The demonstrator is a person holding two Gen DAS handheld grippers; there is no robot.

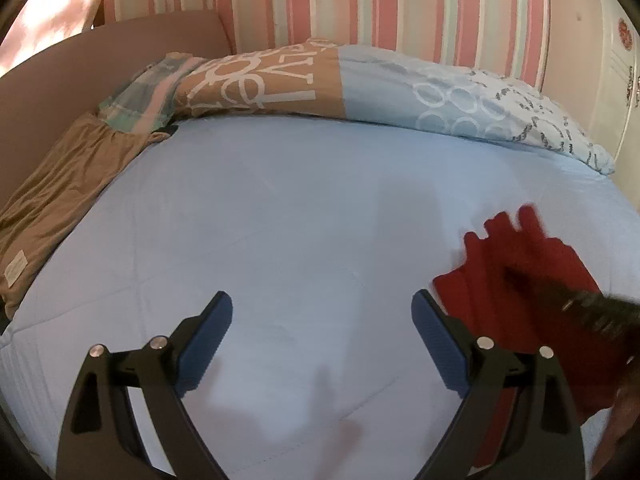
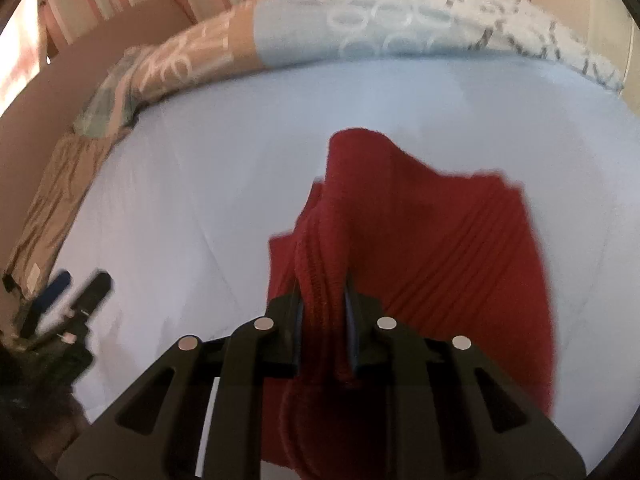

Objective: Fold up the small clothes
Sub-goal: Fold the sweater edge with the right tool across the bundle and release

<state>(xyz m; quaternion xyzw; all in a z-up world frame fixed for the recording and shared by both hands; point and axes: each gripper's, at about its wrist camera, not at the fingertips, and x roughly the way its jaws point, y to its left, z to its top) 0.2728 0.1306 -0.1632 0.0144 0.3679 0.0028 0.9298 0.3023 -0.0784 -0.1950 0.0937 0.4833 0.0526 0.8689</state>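
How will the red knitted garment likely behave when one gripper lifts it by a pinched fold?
Probably floppy: the red knitted garment drapes from the right gripper. Its ribbed knit likely grips the pads rather than slipping. The unheld part would probably drag over the blue sheet.

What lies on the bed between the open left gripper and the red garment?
Nothing: in the left wrist view only bare light blue sheet lies between the left gripper and the red garment.

Red garment blurred, its lower part behind the right claw.
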